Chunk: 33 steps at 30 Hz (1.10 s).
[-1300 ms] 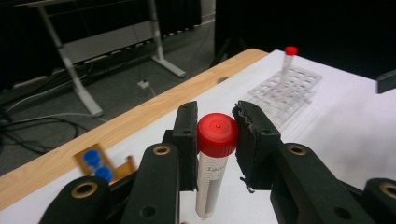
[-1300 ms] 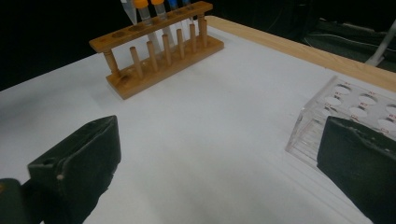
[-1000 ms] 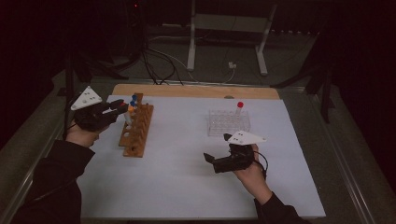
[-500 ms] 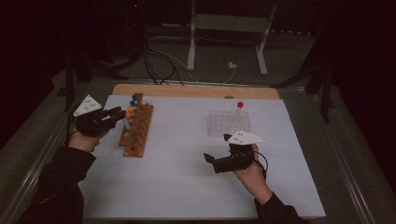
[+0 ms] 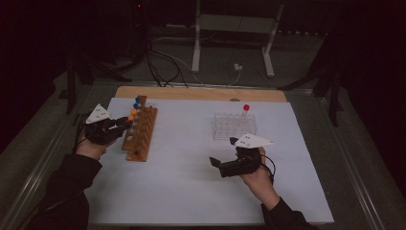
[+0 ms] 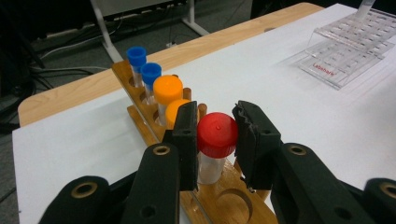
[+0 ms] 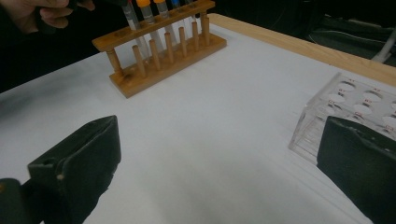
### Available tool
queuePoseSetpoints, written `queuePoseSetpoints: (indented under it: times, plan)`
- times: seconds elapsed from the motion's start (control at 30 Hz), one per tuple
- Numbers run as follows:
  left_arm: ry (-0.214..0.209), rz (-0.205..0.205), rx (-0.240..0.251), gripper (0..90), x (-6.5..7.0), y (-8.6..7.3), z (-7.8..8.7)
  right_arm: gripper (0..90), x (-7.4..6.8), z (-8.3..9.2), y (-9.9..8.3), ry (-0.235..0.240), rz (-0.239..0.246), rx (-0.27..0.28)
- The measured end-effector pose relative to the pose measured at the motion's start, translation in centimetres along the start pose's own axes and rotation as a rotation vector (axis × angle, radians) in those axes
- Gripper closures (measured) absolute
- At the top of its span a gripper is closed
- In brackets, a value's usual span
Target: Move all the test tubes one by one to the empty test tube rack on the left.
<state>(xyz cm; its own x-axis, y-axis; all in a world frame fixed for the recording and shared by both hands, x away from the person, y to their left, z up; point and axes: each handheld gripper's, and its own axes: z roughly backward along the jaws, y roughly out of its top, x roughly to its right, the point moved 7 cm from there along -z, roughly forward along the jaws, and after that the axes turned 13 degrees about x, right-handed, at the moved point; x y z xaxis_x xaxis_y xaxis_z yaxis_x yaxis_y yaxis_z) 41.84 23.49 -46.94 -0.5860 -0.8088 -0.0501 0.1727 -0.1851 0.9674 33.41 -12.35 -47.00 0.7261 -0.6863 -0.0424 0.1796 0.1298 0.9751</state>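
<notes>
- The left gripper [image 6: 215, 133] is down at the wooden rack [image 6: 233, 205], its two black jaws clamped on the red-capped tube [image 6: 216, 135], pads against the cap on both sides.
- That tube stands upright with its lower end inside the rack, just in front of the empty near hole. Whether it is fully seated I cannot tell from here.
- Behind it in the same row: two orange-capped tubes [image 6: 167, 89], then two blue-capped tubes [image 6: 137, 55], all standing in their holes.
- From the high view, the left gripper [image 5: 125, 122] sits right at the rack's near side, the wooden rack [image 5: 141, 135] lying lengthwise on the white mat [image 5: 191, 191].
- Across the mat, well apart, is the clear plastic rack [image 5: 233, 126] with one red-capped tube [image 5: 246, 108] standing at its far corner; its other holes look empty.
- The right gripper [image 5: 221, 165] hovers low over the mat in front of that clear rack, jaws spread wide, nothing between them.
- My read: one red tube is placed in the clear rack and this one is being gripped at the wooden rack. I can't call whether it's going in or coming out.
- If the tubes are being moved between racks, most of the work is left: four capped tubes sit untouched.
</notes>
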Motion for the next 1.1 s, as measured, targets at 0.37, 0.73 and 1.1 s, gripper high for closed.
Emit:
queuePoseSetpoints:
  times: [0.37, 0.73, 1.1]
  plan:
    - [-0.001, -0.011, -0.025, 71.4, 0.1, -0.4, -0.1, 0.0, 0.1, 0.0, 0.1, 0.002, -0.005, 0.002]
    - [-0.013, -0.002, 0.037, 29.6, 1.0, 1.3, 1.6, 0.0, 0.7, 0.5, 0.8, -0.008, -0.002, 0.024]
    - [-0.125, 0.023, 0.099, 2.2, 5.5, 1.6, 3.9, 0.0, 5.2, 1.7, 2.7, -0.113, -0.020, 0.061]
